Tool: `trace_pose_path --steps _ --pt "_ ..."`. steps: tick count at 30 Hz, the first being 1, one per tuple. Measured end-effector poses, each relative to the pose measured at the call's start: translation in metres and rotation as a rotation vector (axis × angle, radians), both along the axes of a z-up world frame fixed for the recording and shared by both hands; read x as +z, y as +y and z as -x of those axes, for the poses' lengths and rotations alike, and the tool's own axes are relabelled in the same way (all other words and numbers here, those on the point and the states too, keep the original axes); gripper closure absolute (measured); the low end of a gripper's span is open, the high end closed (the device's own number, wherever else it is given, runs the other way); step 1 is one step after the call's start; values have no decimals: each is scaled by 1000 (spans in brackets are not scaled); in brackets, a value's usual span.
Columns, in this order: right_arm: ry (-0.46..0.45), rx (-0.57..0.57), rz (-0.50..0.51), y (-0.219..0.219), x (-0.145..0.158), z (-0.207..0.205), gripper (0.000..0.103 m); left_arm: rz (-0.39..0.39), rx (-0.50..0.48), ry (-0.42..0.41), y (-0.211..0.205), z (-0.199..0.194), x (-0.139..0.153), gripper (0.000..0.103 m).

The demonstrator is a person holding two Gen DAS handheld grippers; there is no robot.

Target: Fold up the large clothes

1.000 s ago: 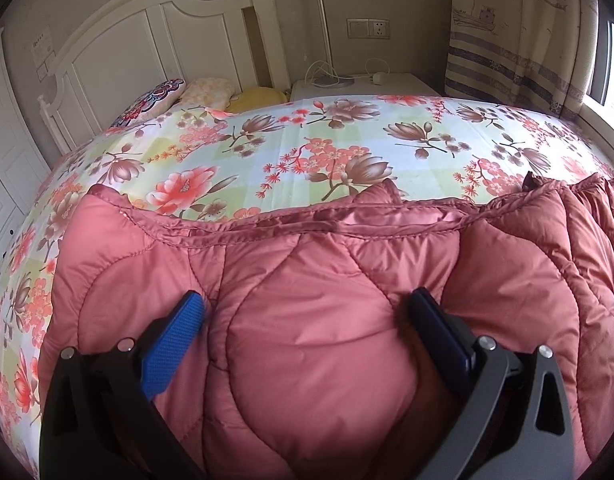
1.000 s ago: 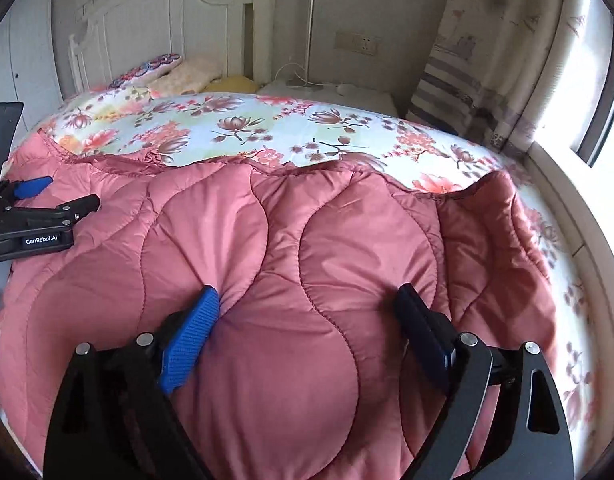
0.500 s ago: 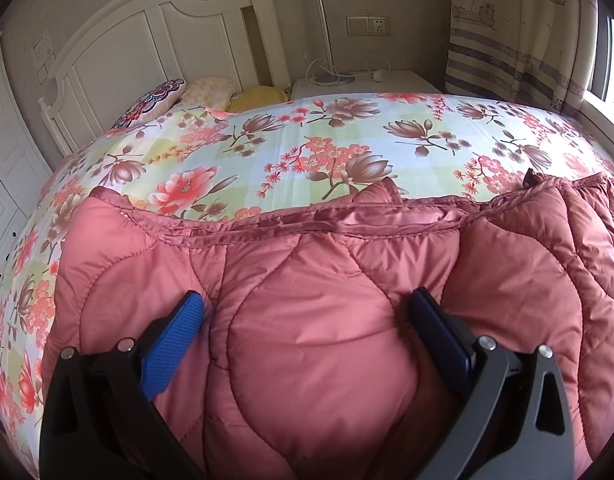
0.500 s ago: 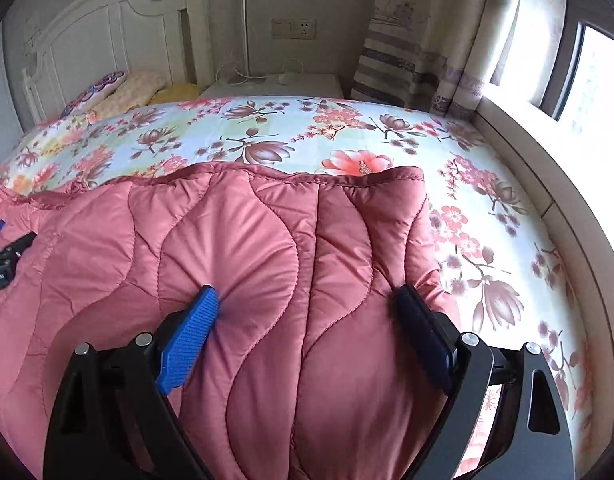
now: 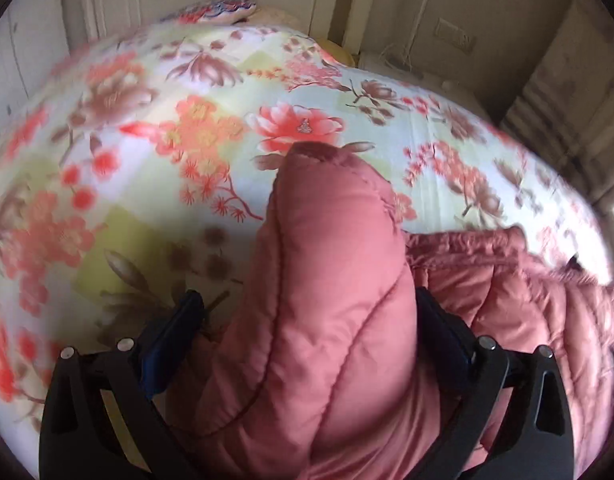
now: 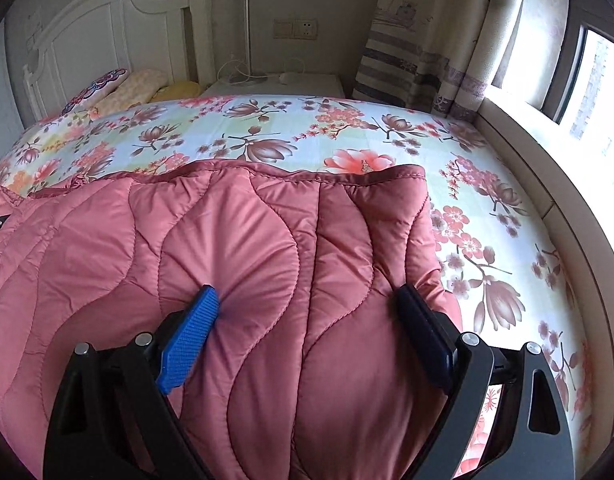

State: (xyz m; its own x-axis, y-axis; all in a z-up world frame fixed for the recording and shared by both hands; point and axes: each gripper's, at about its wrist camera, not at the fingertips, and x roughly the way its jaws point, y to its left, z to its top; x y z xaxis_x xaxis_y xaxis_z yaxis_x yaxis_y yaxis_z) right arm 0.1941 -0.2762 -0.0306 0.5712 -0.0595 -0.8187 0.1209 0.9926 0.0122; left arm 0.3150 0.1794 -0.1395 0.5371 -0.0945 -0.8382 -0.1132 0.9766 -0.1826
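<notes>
Two grippers, both engaged with one pink quilted coat spread over floral bedsheet.

Right wrist view:
- Right gripper at bottom centre, jaws set wide, clamped on a thick bulge of the coat.
- Blue pad pressed into the padding at lower left, fabric dimpled at the contact point; dark pad against the coat's right edge at lower right.
- Coat across the left and centre of the frame, bound edge running level through the middle, right corner squared off beside a red flower print.
- White headboard at upper left, pillows below it, wall socket at top centre, curtain and window at upper right.
- Small black part at the far left edge, too little visible to identify.

Left wrist view (blurred):
- Left gripper at bottom centre, closed on a raised fold of the coat.
- Fold standing up between the fingers as a rounded ridge, tip near frame centre.
- Right finger pressed against the fold; left blue pad at its base, contact there not clearly resolved.
- Remainder of the coat bunched at lower right, flat on the sheet.
- Patterned pillow at top left.
</notes>
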Motion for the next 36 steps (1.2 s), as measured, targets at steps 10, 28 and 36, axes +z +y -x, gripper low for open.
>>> trace_pose_path --steps 10,28,36 --pt "-160 111 10 71 68 14 16 -94 9 -38 -10 6 4 2" --pt "-81 408 -22 170 9 8 11 -85 -37 -305 -52 78 71 2" --pt "-87 393 -44 164 18 13 11 -238 -209 -194 -111 77 18 2"
